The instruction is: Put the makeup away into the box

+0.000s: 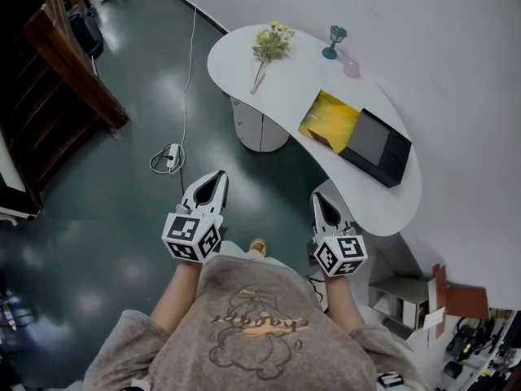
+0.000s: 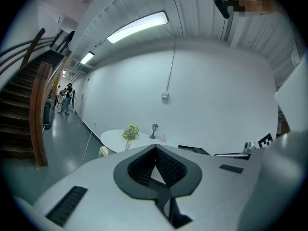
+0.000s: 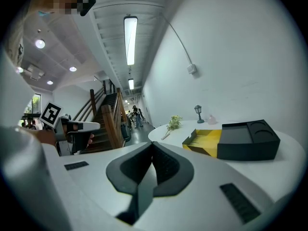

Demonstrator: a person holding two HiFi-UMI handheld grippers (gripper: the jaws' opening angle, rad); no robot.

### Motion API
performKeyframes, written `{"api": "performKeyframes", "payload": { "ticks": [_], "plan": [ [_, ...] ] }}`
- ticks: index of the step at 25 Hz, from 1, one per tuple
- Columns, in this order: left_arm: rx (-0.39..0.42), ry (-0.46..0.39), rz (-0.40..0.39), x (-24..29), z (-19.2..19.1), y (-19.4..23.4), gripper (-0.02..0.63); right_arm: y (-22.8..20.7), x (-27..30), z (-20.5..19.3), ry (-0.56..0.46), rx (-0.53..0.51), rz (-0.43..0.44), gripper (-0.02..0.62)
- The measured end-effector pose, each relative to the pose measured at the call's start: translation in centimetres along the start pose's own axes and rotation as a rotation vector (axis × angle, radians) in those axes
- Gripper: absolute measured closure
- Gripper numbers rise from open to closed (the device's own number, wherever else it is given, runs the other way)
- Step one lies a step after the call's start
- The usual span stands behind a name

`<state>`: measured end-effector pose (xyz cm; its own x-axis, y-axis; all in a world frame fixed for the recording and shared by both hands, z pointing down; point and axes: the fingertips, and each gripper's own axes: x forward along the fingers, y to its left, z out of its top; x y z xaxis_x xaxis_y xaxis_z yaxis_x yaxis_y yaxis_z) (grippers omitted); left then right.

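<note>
The long white curved table (image 1: 244, 59) stands against the white wall, and the dark green floor (image 1: 122, 210) lies open along its whole near edge, so there is free room to step in. On its right half a black rectangular case with moulded recesses (image 1: 376, 145) lies touching an open yellow cardboard box (image 1: 330, 120), both close to the front rim, probably for easy reach. I judge these to be the makeup set and its box. The left gripper (image 1: 216, 177) and right gripper (image 1: 320, 199) are held roughly level before the person's chest, well short of the table, each with its jaws pressed together on nothing.
</note>
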<state>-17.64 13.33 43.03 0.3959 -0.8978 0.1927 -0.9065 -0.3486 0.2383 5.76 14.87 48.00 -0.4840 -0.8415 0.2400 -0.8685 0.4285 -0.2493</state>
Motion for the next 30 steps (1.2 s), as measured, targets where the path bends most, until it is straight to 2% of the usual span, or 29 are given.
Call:
{"api": "performKeyframes", "payload": {
  "ticks": [6, 16, 30],
  "plan": [
    [-0.007, 0.008, 0.013, 2.7, 0.0, 0.1, 0.586, -1.9, 1.9, 0.1, 0.01, 0.011, 0.022, 0.592],
    [-0.01, -0.005, -0.009, 8.4, 1.6, 1.8, 0.586, -4.0, 6.5, 1.7, 0.008, -0.005, 0.025, 0.592],
    [-0.002, 0.016, -0.075, 18.4, 3.2, 5.8, 0.586, -7.7, 14.6, 4.1, 0.007, -0.001, -0.032, 0.592]
  ]
}}
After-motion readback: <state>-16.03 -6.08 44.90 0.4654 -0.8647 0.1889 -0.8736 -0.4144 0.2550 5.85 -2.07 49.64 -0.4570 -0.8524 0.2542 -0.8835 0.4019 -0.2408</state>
